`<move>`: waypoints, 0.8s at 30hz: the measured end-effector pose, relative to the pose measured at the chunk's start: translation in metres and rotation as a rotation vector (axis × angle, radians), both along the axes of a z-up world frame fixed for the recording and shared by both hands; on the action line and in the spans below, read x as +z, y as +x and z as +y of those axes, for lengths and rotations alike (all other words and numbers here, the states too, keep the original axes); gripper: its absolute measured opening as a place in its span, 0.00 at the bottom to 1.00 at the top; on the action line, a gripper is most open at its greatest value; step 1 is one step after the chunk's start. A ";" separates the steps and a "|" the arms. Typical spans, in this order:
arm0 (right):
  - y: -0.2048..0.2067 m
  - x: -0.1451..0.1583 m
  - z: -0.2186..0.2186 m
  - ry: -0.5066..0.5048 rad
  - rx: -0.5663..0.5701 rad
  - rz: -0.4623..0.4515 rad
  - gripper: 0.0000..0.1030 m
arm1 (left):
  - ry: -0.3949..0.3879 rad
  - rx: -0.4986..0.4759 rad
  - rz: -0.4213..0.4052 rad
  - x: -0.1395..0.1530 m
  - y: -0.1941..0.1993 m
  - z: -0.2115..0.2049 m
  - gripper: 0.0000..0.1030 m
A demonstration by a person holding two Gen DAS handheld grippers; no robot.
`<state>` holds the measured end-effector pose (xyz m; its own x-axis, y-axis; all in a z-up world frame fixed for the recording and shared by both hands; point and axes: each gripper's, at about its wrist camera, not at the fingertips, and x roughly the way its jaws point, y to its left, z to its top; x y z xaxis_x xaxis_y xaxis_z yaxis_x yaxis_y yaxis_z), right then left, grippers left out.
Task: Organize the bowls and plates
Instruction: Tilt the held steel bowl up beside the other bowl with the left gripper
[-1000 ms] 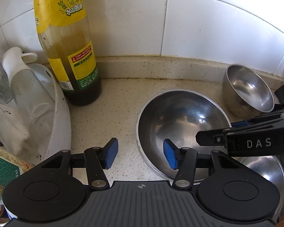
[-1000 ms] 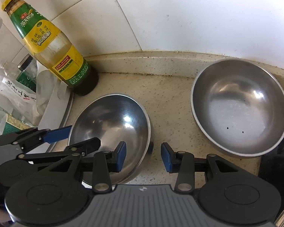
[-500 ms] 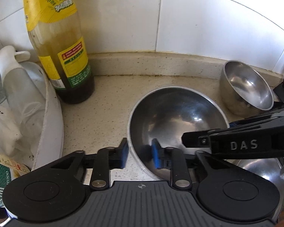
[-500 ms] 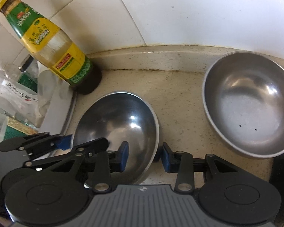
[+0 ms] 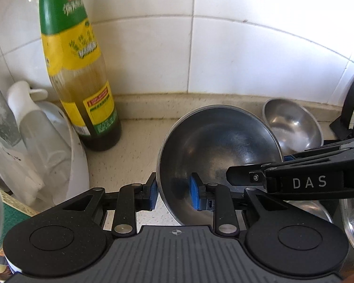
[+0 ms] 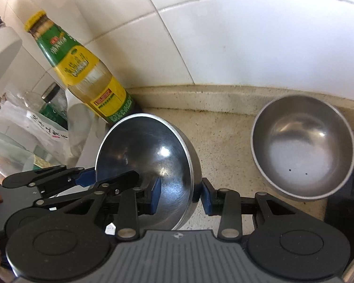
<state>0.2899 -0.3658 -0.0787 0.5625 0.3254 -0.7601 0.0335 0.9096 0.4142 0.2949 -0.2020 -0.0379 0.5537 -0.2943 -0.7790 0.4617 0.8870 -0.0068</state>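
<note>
Newly lifted steel bowl (image 5: 220, 141), both claws clamped on its rim.

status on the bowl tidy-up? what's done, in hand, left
Done: nothing looks stacked yet. In hand: the large steel bowl is clamped at its rim on both sides, by the left gripper and the right gripper, each with one of its jaws inside and one outside, and it looks tilted up off the counter. Left: the small steel bowl sits alone near the wall; nesting is not yet done.

Silver steel bowl (image 5: 219, 141); blue gripper pads (image 5: 194, 193); green-and-yellow labelled bottle (image 5: 80, 70) at left; white tiles (image 5: 247, 59); speckled beige counter (image 6: 224, 136).
</note>
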 end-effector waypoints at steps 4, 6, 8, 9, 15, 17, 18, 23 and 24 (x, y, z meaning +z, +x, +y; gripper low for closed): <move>-0.011 0.010 -0.002 -0.007 -0.014 -0.016 0.38 | -0.005 -0.018 -0.017 0.011 -0.008 -0.002 0.34; -0.015 0.014 -0.003 -0.011 -0.022 -0.021 0.38 | -0.010 -0.028 -0.025 0.015 -0.012 -0.003 0.34; -0.020 0.019 -0.003 -0.014 -0.029 -0.029 0.38 | -0.014 -0.037 -0.036 0.020 -0.015 -0.004 0.34; -0.023 0.022 -0.003 -0.017 -0.033 -0.034 0.38 | -0.017 -0.040 -0.040 0.023 -0.017 -0.004 0.34; -0.039 0.036 -0.003 -0.030 -0.057 -0.050 0.38 | -0.024 -0.070 -0.064 0.033 -0.031 -0.007 0.34; -0.045 0.040 -0.003 -0.033 -0.065 -0.052 0.38 | -0.025 -0.080 -0.070 0.038 -0.039 -0.009 0.34; -0.049 0.041 -0.003 -0.035 -0.069 -0.053 0.38 | -0.025 -0.086 -0.073 0.039 -0.042 -0.009 0.34; -0.064 0.046 -0.005 -0.036 -0.091 -0.054 0.38 | -0.023 -0.115 -0.084 0.043 -0.055 -0.013 0.34; -0.067 0.047 -0.006 -0.037 -0.097 -0.055 0.38 | -0.024 -0.120 -0.085 0.044 -0.057 -0.012 0.34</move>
